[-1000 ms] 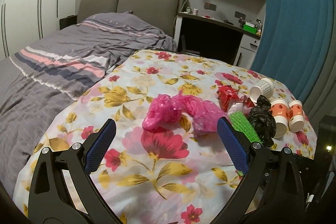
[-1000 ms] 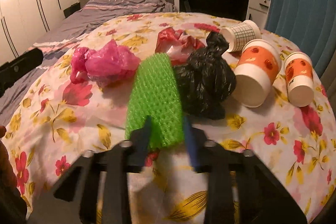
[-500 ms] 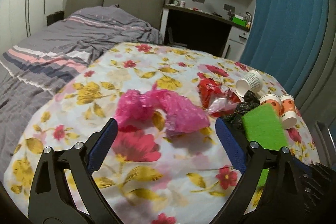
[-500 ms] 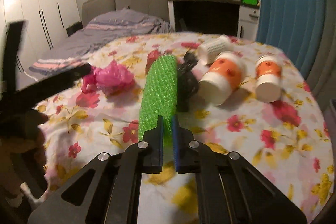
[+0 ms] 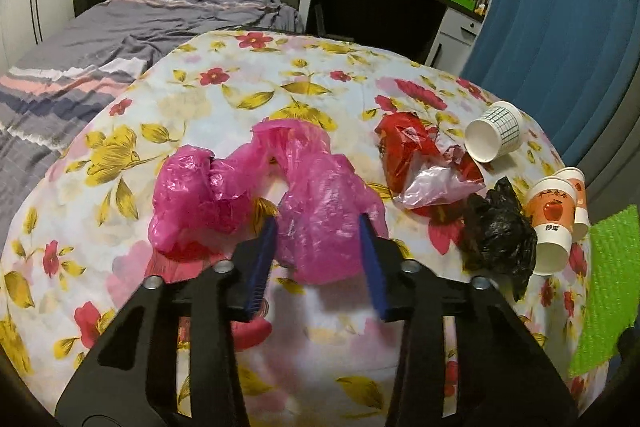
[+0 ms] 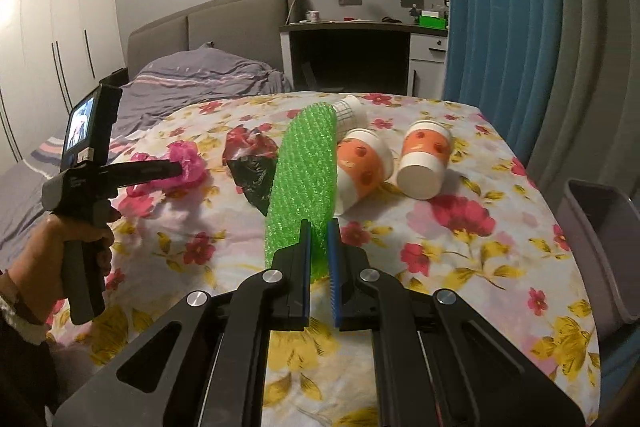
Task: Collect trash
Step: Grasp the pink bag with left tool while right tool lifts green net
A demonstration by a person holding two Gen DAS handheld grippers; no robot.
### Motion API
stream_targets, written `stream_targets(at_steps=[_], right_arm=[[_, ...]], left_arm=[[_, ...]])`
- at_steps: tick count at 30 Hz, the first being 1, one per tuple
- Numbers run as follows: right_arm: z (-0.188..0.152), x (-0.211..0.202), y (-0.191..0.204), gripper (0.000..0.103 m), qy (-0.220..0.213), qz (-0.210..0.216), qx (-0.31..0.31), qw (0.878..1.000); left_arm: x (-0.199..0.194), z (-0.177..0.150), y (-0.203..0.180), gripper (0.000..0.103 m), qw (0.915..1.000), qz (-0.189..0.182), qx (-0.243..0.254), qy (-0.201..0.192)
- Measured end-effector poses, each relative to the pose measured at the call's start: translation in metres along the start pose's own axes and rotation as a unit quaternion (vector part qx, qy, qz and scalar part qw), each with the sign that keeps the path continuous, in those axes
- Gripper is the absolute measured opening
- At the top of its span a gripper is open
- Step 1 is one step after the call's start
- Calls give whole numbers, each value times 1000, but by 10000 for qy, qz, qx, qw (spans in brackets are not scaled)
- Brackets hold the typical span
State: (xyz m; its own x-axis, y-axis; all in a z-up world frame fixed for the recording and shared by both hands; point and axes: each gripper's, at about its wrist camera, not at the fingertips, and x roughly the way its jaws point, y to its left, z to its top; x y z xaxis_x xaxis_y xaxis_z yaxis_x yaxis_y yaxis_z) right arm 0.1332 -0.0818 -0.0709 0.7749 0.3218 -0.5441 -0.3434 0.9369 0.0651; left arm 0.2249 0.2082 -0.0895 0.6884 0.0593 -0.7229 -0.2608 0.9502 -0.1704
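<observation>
A crumpled pink plastic bag [image 5: 316, 211] lies on the flower-patterned tablecloth [image 5: 320, 75]. My left gripper [image 5: 316, 227] is down at the bag, its jaws closing with the bag's right lobe between them. Both blue pads [image 5: 262, 259] touch the plastic. In the right wrist view, the same gripper [image 6: 176, 169] reaches into the pink bag [image 6: 192, 167], held by a hand [image 6: 60, 239]. My right gripper [image 6: 318, 227] is shut on the near edge of a green bubble-wrap sheet [image 6: 308, 171], held above the table. The green sheet [image 5: 608, 287] also shows at the right edge.
A red wrapper [image 5: 412, 147], a black bag [image 5: 496, 239], a grid-patterned cup [image 5: 496, 137] and two orange cups [image 5: 552, 223] lie on the table's right side. A grey bin [image 6: 600, 247] stands beside the table's right edge. A bed [image 5: 140, 27] lies behind on the left.
My left gripper moved in and down onto the pink bag, and its wide jaws narrowed around it. My right gripper lifted the green sheet off the table and drew it back.
</observation>
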Motion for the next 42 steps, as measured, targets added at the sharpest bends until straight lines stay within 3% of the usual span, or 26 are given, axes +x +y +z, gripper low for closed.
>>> stream_targets(at_steps=[7,22,27,33,42], right_arm=[[-2,-12,-7,9,-85,2,32,10000],[-7,-69,-46,9,-463,-461,261,9975],[-13,-86,-71,9,-500,-658,434,9956],[-20,-106,-102,9,-589,-983,582,9917],[-25,-125,-164,9,-697,-1642,862,9802]], left_arm=[[-8,-2,1,10,9999,-115,-5,-96],[-112,-28,-24,9,9938,-651,239,-866],[-135,-39,-63,9,9902,-846,521,-978],[-146,-55,-121,9,9844,-1290,851,-847],[-158,-70,-233,9,9662,-1926,1527,-781]])
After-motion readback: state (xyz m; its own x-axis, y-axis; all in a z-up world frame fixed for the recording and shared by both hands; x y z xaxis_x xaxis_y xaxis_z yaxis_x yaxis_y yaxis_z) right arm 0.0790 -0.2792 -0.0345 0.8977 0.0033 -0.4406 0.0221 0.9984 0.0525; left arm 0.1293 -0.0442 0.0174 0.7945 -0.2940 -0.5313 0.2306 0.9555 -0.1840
